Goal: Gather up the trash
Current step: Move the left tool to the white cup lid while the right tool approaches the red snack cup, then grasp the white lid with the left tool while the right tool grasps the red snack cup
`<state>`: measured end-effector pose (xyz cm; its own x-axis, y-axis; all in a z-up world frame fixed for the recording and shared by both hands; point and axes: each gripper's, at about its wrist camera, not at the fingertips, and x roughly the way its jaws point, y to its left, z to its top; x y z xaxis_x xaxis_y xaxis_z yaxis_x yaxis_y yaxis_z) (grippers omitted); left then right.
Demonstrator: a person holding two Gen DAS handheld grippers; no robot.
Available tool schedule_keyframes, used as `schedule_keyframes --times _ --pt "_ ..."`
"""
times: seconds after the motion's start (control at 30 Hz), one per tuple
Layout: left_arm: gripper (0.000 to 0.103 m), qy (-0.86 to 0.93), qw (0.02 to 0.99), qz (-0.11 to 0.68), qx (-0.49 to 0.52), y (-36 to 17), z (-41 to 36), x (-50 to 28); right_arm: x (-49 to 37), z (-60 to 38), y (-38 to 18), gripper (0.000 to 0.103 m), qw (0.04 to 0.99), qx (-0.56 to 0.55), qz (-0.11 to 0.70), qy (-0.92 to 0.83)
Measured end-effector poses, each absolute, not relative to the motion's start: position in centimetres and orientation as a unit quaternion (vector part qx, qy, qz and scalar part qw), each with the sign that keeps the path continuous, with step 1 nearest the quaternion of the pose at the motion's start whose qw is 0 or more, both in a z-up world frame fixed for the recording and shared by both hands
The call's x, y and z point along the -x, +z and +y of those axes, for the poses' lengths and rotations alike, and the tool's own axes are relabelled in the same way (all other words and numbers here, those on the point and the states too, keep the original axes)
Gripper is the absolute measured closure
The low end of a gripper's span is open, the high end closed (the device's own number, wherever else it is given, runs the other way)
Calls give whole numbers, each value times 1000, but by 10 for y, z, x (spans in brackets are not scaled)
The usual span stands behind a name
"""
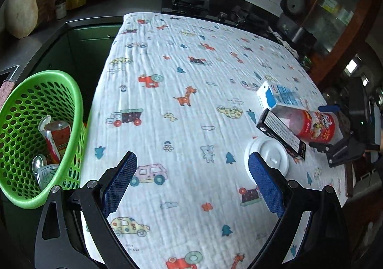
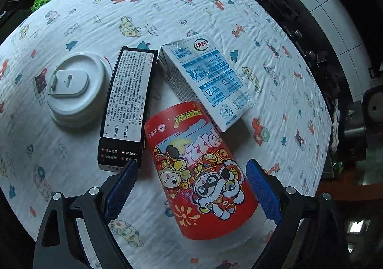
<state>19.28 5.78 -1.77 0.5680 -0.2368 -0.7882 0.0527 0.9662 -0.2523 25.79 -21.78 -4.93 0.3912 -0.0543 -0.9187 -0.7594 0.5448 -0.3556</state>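
Closely, black box point(image 2: 126, 106), milk carton point(image 2: 205, 82) flank red cup point(image 2: 201, 173)

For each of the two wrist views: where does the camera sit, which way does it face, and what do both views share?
Left wrist: behind the open left hand-held gripper, facing across the patterned tablecloth; green basket at left.
Right wrist: behind the open right hand-held gripper, looking down on the red cup lying between its fingers.
Shared: red cup, milk carton, black box, white lid, basket, cloth.
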Motion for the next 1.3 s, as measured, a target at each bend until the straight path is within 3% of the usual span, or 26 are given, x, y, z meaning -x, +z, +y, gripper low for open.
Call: schedule_keyframes --times 0.2,0.3,0.67,1.3 --pt "10 -130 869 473 58 -24 6 -201 -268 -214 -60 15 715 425 498 244" --pt "10 -150 864 476 59 -24 -12 -207 -270 -216 -64 24 712 424 503 244" --pt "7 -211 843 490 -72 -44 -86 -212 -271 -243 -54 32 739 352 520 243" --pt "12 -219 827 501 -130 -71 -107 -226 -248 -279 -18 34 791 193 519 261"
